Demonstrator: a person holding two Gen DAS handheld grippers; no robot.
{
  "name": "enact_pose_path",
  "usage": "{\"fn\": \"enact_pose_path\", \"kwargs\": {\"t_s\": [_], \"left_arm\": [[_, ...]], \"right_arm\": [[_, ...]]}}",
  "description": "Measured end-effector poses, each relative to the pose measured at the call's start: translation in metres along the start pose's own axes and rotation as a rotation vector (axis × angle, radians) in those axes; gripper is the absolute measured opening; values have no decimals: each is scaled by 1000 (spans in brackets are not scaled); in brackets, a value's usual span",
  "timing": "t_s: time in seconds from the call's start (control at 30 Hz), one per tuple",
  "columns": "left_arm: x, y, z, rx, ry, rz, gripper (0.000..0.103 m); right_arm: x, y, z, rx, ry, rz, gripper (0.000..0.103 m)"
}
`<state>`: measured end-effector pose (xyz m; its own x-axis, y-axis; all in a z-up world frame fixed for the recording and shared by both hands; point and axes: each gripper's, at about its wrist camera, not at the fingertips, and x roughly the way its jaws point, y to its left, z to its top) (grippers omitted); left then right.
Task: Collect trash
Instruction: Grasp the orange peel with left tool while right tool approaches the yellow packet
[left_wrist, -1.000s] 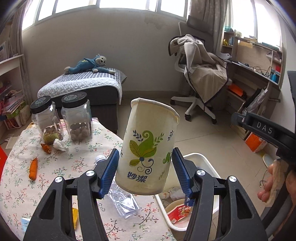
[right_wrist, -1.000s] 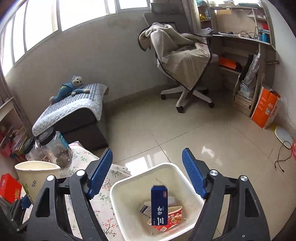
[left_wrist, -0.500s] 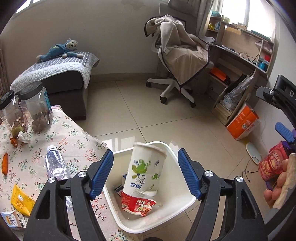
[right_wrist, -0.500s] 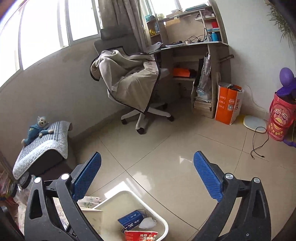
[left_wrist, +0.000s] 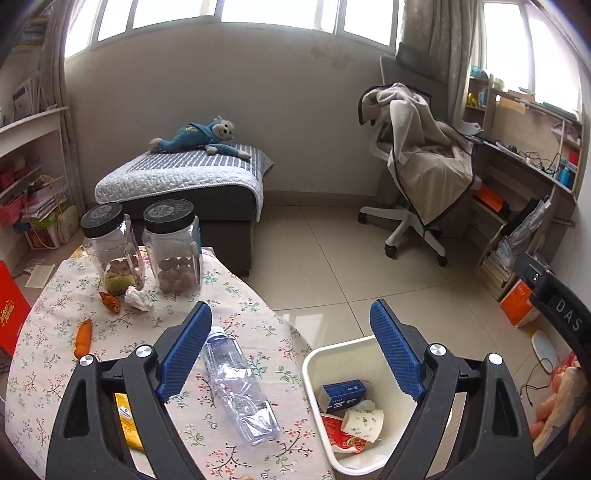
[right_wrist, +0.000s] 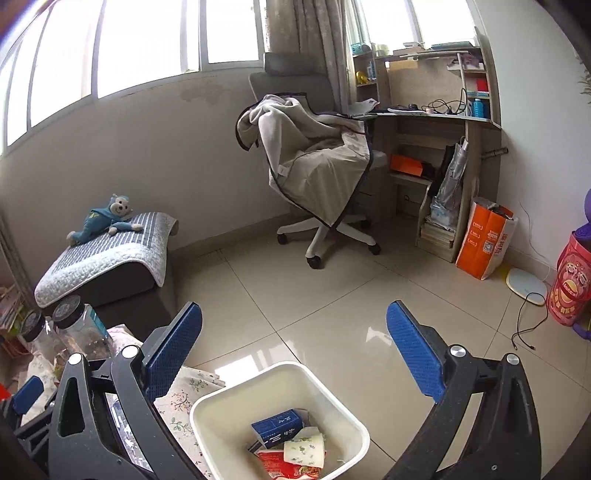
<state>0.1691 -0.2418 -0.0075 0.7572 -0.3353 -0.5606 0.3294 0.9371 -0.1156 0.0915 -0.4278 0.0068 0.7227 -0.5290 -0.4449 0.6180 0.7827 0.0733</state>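
Both of my claws stand spread with nothing between their blue pads. My left gripper (left_wrist: 290, 354) is opening as it hangs over the seam between the table (left_wrist: 55, 332) and the white bin (left_wrist: 314, 365); its jaws are wide apart and touch nothing. My right gripper (right_wrist: 293, 350) is spread as wide as it goes, over the floor just beyond the bin (right_wrist: 207, 410), and it too holds nothing.

The paper cup (left_wrist: 364, 421) lies on its side inside the bin, its long axis running roughly left to right in the left view, with the open mouth toward the right. It rests on a red wrapper (left_wrist: 340, 435), and a blue carton (left_wrist: 341, 393) lies beside it, nearer the bin's far wall. In the right view the same cup (right_wrist: 304, 450) lies tipped over between the carton (right_wrist: 279, 424) and the red wrapper (right_wrist: 286, 467).

On the flowered tablecloth a clear plastic bottle (left_wrist: 236, 384) lies flat, its cap toward the far side of the table and its base toward me, just below my left claw's left pad. A yellow packet (left_wrist: 127, 421) lies partly hidden under that claw's left arm. Farther off are a crumpled tissue (left_wrist: 137, 297), an orange wrapper (left_wrist: 83, 338), and two lidded jars (left_wrist: 171, 247).
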Motion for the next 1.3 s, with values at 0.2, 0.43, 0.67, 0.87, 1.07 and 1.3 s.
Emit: {"fn": "enact_pose_path", "kwargs": {"t_s": [0.2,0.43,0.67,0.87,1.07,1.3], "left_arm": [[-7,46,5,-40,-27,51,89],[-1,105,-3,-102,-3,113,89],[10,165,-15,-163,41,179,89],[41,227,-24,-177,156,272,89],[100,293,-40,-154,350,365,89],[158,343,-65,-180,507,351,87]], "right_arm": [[-6,50,-11,-101,13,58,96],[-7,105,-26,-174,43,116,96],[-7,170,-48,-286,67,175,96],[-1,218,-67,-325,133,243,96],[10,260,-91,-423,199,279,96],[30,306,-131,-624,356,397,96]]}}
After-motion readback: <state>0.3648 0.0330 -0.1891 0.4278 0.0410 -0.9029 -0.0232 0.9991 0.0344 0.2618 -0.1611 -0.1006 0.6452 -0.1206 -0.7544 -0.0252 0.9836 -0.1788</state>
